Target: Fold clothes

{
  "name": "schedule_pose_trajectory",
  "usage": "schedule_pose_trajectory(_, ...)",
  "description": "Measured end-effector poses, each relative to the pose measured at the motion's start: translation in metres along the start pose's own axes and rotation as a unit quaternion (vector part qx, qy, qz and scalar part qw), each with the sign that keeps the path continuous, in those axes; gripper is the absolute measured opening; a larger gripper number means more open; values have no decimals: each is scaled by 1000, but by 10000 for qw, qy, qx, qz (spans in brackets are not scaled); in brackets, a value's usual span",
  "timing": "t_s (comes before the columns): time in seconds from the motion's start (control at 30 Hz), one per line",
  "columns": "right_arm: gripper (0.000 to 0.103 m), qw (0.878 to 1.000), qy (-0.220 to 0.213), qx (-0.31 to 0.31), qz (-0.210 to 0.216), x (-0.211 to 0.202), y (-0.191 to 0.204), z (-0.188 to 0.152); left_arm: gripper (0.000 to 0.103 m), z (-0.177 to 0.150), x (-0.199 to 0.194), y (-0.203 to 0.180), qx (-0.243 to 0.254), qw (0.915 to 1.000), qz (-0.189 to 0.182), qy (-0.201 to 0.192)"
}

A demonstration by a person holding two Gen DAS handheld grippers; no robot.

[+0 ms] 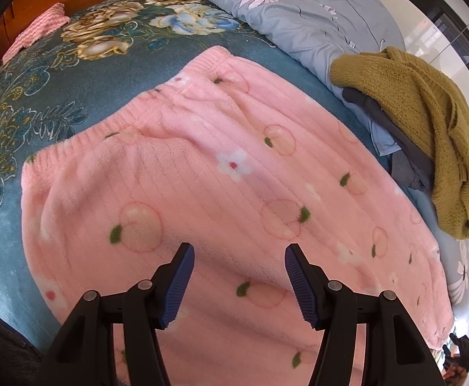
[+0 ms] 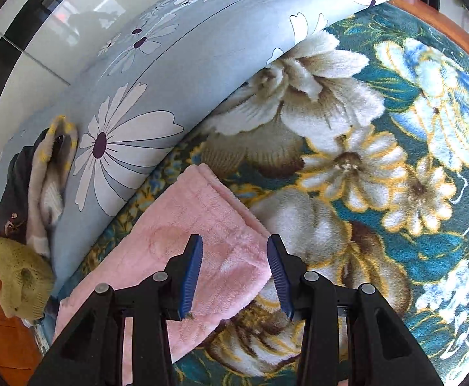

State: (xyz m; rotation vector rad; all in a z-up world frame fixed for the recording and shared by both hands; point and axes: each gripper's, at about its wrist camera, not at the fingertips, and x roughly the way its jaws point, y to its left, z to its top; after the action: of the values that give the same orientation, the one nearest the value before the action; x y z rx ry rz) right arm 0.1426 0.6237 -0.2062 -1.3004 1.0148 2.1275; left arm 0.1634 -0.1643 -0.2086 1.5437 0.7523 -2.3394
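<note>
Pink fleece: the pink fleece garment point(image 1: 221, 173), printed with peaches and small white flowers, lies spread flat on the bed's teal floral blanket point(image 1: 83, 74); its ribbed hem faces the far side.
Far end: in the right wrist view a narrow folded end of the pink fleece garment point(image 2: 182, 244) reaches toward the blue daisy quilt point(image 2: 182, 74).
Left hand-held gripper point(image 1: 239, 284): tilted steeply down over the fleece, blue pads spread apart, nothing pinched.
Right hand-held gripper point(image 2: 234, 276): also angled down, jaws partly apart; the folded end's edge lies below the gap, pads not pressing it.
Edges: open blanket surrounds the hem; a mustard knit sweater point(image 1: 427, 135) and grey clothes point(image 1: 405, 148) crowd the quilt side; wooden frame point(image 2: 440, 22) borders the bed.
Writing: none readable.
</note>
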Motion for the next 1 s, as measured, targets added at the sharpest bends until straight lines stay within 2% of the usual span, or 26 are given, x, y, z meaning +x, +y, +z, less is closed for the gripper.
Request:
schedule_pose_trajectory(0.13,43,9973,65,-521,-504,14,12,9,63,1,-7,11,-257,9996,-75,-80)
schedule_pose_trajectory(0.27,43,9953,396,-843,-280,21,16,10,63,1,-10,17,-456,9988,-148,-102)
schedule_pose_trajectory(0.3,43,9948,429,-923,-98,18,18,7,63,1,-10,17,-460,9988,-139,-103)
schedule_pose_trajectory(0.37,43,9928,493,-1068,228,11,21,1,63,1,-8,14,-416,9990,-102,-91)
schedule_pose_trajectory(0.47,42,9879,587,-1351,488,1,23,-9,63,-1,-9,9,-287,9995,-49,-95)
schedule_pose_trajectory(0.6,40,9844,550,-1560,595,-4,24,-9,63,-2,-9,4,-142,9999,-13,-90)
schedule_pose_trajectory(0.67,28,9871,563,-1459,348,4,24,-4,63,-3,-10,2,-96,9999,11,-109)
schedule_pose_trajectory(0.7,14,9877,596,-1425,222,9,24,-3,63,-3,-11,2,-73,9999,23,-118)
schedule_pose_trajectory(0.83,10,9802,714,-1847,54,16,45,-12,63,-3,-14,4,-98,9998,33,-143)
schedule_pose_trajectory(0.93,9,9771,511,-1997,528,-9,65,-4,63,-3,-14,8,-175,9997,85,-122)
schedule_pose_trajectory(1.0,9,9744,61,-2052,915,-45,69,10,63,-2,-16,10,-219,9996,82,-148)
